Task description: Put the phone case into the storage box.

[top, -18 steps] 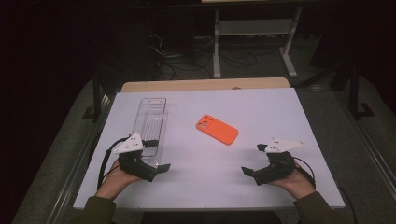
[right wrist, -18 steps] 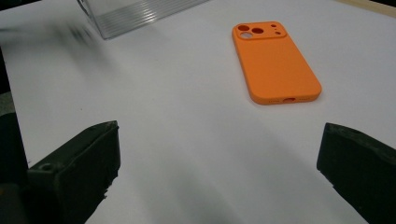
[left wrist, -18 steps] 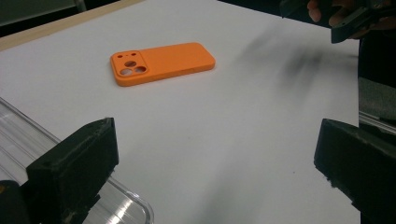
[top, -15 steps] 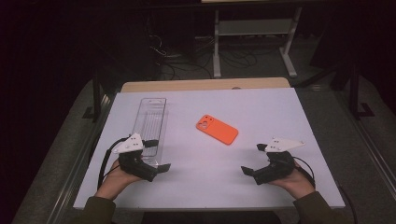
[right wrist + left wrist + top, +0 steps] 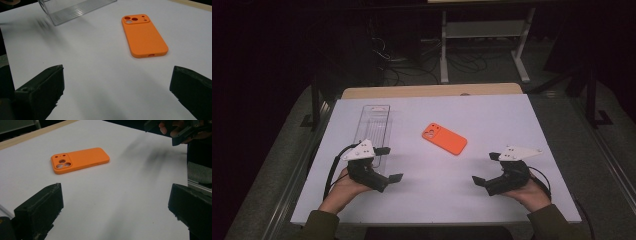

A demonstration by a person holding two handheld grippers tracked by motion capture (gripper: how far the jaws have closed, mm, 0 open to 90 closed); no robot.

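Item: orange phone case (image 5: pixel 444 138), flat mid-tabletop (image 5: pixel 512 115), near clear tray (image 5: pixel 373 127) | left claw (image 5: pixel 388 164), right claw (image 5: pixel 484 168): both wide open, empty | Risk: thin case skids under a shallow pinch.

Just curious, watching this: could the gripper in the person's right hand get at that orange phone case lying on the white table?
Probably yes. The right gripper stands open and empty, and bare white table lies between it and the orange phone case. The clear plastic tray sits off to the far side.
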